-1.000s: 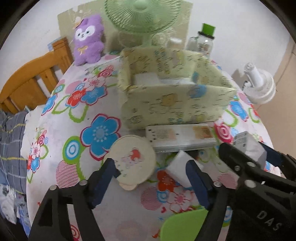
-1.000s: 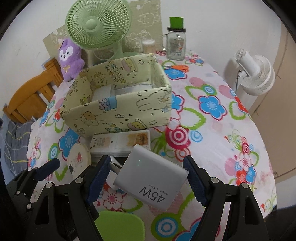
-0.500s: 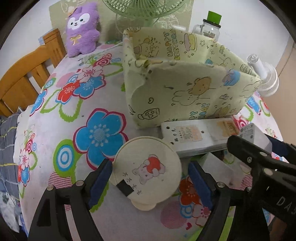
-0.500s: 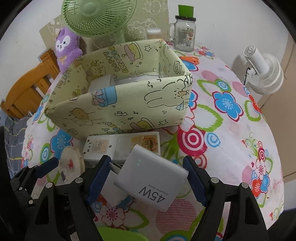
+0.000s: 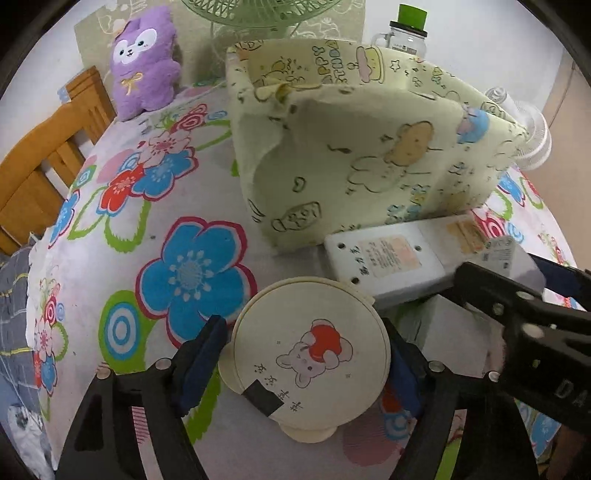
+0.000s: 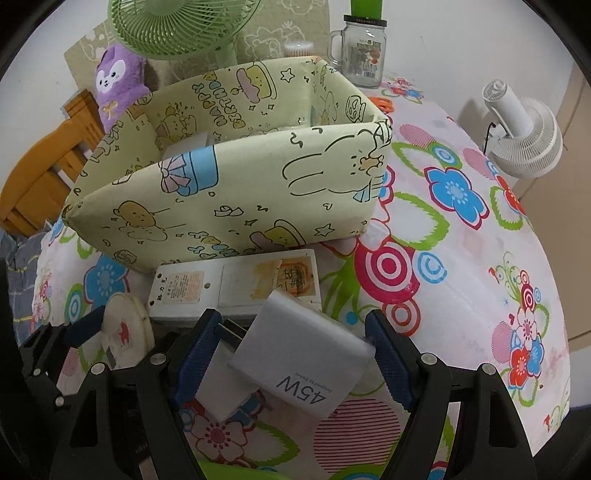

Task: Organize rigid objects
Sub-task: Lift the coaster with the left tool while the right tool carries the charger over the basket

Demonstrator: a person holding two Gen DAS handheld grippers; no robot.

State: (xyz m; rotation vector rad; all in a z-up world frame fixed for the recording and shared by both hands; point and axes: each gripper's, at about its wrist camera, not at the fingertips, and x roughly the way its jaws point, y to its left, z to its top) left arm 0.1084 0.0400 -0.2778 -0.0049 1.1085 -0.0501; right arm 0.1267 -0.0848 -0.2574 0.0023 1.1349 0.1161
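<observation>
Two grippers are in play over a floral tablecloth (image 5: 110,229). The left gripper (image 5: 306,354) straddles one round cream compact (image 5: 310,354) with a mouse drawing on its lid. Its jaws have just been closing; the right pad sits against the rim, the left pad is just beside the rim with a sliver of gap, so whether it truly grips I cannot tell. The compact lies flat on the cloth, just in front of the power strip (image 5: 391,258).

The right gripper (image 6: 291,350) is clamped on one white charger (image 6: 299,365) marked 45W, held tilted. One pad presses its right edge, while the pad opposite meets the side where its plug prongs stick out. It hangs above the cloth, near the strip's front edge.

Count them: one white power strip, face down with labels showing, lying just in front of one cartoon-printed fabric box (image 6: 229,199). Something white rests inside the box, but it is too hidden to name. A second small white block (image 6: 225,391) lies on the cloth under the charger.

Behind the box are one green fan (image 6: 177,26), one purple plush (image 6: 118,81), and one glass mug-jar (image 6: 364,51) with a green lid. Orange scissors (image 6: 384,103) peek out beside the box. Off the table: one white fan (image 6: 524,129) on the right, one wooden chair (image 5: 40,173) on the left, and a pale wall behind.
</observation>
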